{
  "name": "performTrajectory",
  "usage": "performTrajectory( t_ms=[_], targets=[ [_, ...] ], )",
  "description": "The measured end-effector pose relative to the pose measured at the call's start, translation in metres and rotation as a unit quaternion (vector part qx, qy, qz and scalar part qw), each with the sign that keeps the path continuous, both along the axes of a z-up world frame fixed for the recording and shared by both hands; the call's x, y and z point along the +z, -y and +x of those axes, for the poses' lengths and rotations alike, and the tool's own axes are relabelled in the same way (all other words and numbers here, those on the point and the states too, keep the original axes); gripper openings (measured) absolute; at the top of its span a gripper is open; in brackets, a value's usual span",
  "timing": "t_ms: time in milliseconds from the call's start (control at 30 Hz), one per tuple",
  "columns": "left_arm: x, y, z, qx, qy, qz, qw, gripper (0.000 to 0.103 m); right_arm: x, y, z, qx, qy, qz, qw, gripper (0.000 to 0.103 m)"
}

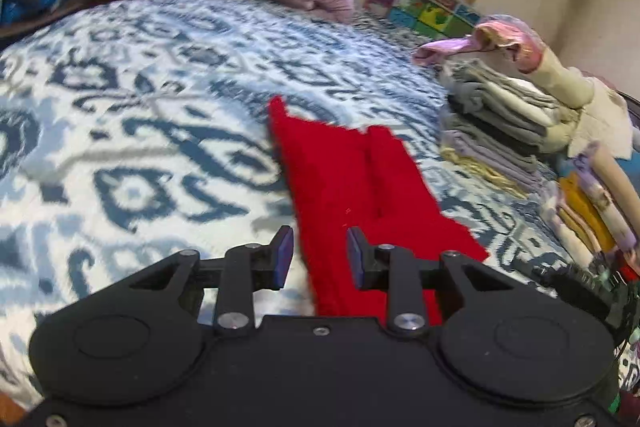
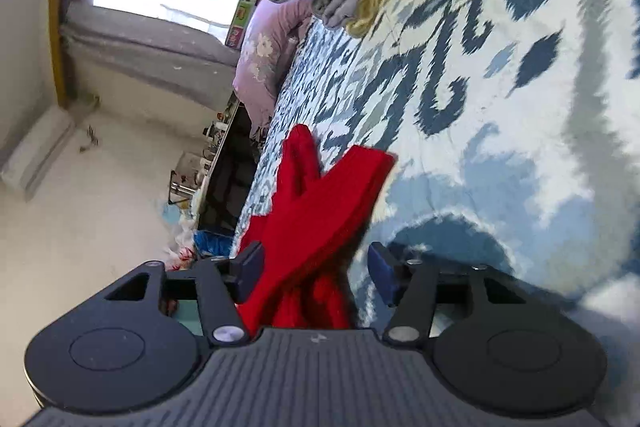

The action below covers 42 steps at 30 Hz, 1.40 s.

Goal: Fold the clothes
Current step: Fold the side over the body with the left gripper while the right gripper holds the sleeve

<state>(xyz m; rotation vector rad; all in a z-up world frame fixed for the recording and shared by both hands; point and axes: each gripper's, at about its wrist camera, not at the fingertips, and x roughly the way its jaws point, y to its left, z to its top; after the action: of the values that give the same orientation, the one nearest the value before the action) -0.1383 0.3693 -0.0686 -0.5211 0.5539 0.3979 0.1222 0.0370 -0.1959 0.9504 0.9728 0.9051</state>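
Left wrist: red garment (image 1: 352,179) mid-frame on bed (image 1: 140,107), unfolded; folded stack (image 1: 500,115) right; left gripper (image 1: 320,257) and right gripper (image 2: 316,269) fingers open.

Both rigs are chunky matte black plastic. The left tool (image 1: 319,257) has two round discs on the body, silver pivot screws on the link arms, triangular cutouts, and blue pads (image 1: 285,257) on its fingers. The right tool (image 2: 316,267) looks the same, except its body has a ribbed grey top.
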Motion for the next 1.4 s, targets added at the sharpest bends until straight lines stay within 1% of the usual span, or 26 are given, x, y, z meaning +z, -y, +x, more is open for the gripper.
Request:
performTrajectory(
  t_ms=[133,200,233,267,300,333,367,433,500,600,667,700,800,867,900,933,967,1033,1100,1167,1267,1333,1400],
  targets=[
    [-0.009,0.002,0.004,-0.002,-0.002,-0.018,0.9998,0.026,-0.001,-0.017,0.015,-0.002,-0.030,-0.008,1.000,0.058],
    [-0.011,0.008,0.006,-0.016,-0.002,-0.017,0.9997,0.026,0.001,-0.024,0.020,-0.004,-0.039,-0.013,0.999,0.055],
    [-0.012,0.012,0.009,-0.025,-0.003,-0.012,0.9996,0.026,0.000,-0.027,0.021,-0.010,-0.042,-0.019,0.999,0.047],
    [-0.013,0.018,0.011,-0.037,-0.006,-0.002,0.9993,0.026,0.000,-0.030,0.023,-0.016,-0.046,-0.025,0.998,0.037],
    [-0.013,0.023,0.014,-0.048,-0.009,0.007,0.9988,0.026,0.000,-0.032,0.023,-0.020,-0.045,-0.028,0.998,0.031],
    [-0.015,0.028,0.017,-0.058,-0.011,0.014,0.9981,0.026,0.002,-0.034,0.022,-0.020,-0.034,-0.031,0.999,0.016],
    [-0.017,0.032,0.020,-0.068,-0.014,0.019,0.9974,0.026,0.004,-0.036,0.021,-0.021,-0.024,-0.034,0.999,0.009],
    [-0.023,0.037,0.024,-0.081,-0.021,0.019,0.9963,0.026,0.012,-0.038,0.018,-0.026,0.002,-0.033,0.999,0.008],
    [-0.029,0.040,0.027,-0.091,-0.032,0.019,0.9951,0.026,0.025,-0.033,0.016,-0.036,0.018,-0.010,0.999,0.008],
    [-0.037,0.047,0.031,-0.111,-0.054,0.030,0.9919,0.026,0.044,-0.028,0.017,-0.037,0.043,0.010,0.998,0.008],
    [-0.042,0.052,0.032,-0.126,-0.066,0.034,0.9893,0.026,0.051,-0.025,0.019,-0.031,0.053,0.006,0.998,0.008],
    [-0.044,0.053,0.032,-0.133,-0.070,0.035,0.9880,0.026,0.049,-0.025,0.019,-0.031,0.051,-0.004,0.998,0.008],
    [-0.049,0.055,0.034,-0.146,-0.085,0.039,0.9848,0.026,0.043,-0.025,0.021,-0.030,0.043,-0.033,0.998,0.008],
    [-0.046,0.051,0.031,-0.150,-0.081,0.029,0.9849,0.026,0.034,-0.023,0.019,-0.035,0.030,-0.044,0.998,0.009],
    [-0.042,0.048,0.028,-0.150,-0.076,0.023,0.9855,0.026,0.030,-0.022,0.019,-0.038,0.024,-0.049,0.998,0.012],
    [-0.037,0.043,0.024,-0.142,-0.070,0.019,0.9872,0.026,0.027,-0.021,0.017,-0.040,0.016,-0.048,0.998,0.018],
    [-0.033,0.037,0.019,-0.129,-0.063,0.016,0.9895,0.026,0.024,-0.019,0.016,-0.043,0.008,-0.046,0.998,0.030],
    [-0.024,0.023,0.010,-0.103,-0.049,0.010,0.9934,0.026,0.019,-0.016,0.014,-0.048,-0.008,-0.044,0.998,0.043],
    [-0.017,0.010,0.002,-0.076,-0.039,0.007,0.9963,0.026,0.016,-0.020,0.012,-0.039,-0.018,-0.043,0.998,0.048],
    [-0.015,-0.002,-0.001,-0.051,-0.042,0.008,0.9978,0.026,0.014,-0.025,0.011,-0.030,-0.027,-0.042,0.998,0.064],
    [-0.017,-0.012,0.000,-0.031,-0.044,-0.007,0.9985,0.026,0.011,-0.031,0.008,-0.017,-0.042,-0.041,0.998,0.065],
    [-0.019,-0.011,0.005,-0.034,-0.045,-0.008,0.9983,0.026,0.007,-0.037,0.007,-0.013,-0.055,-0.029,0.998,0.065],
    [-0.021,-0.008,0.012,-0.041,-0.048,-0.006,0.9980,0.026,0.004,-0.043,0.009,-0.017,-0.062,-0.020,0.998,0.061]
  ],
)
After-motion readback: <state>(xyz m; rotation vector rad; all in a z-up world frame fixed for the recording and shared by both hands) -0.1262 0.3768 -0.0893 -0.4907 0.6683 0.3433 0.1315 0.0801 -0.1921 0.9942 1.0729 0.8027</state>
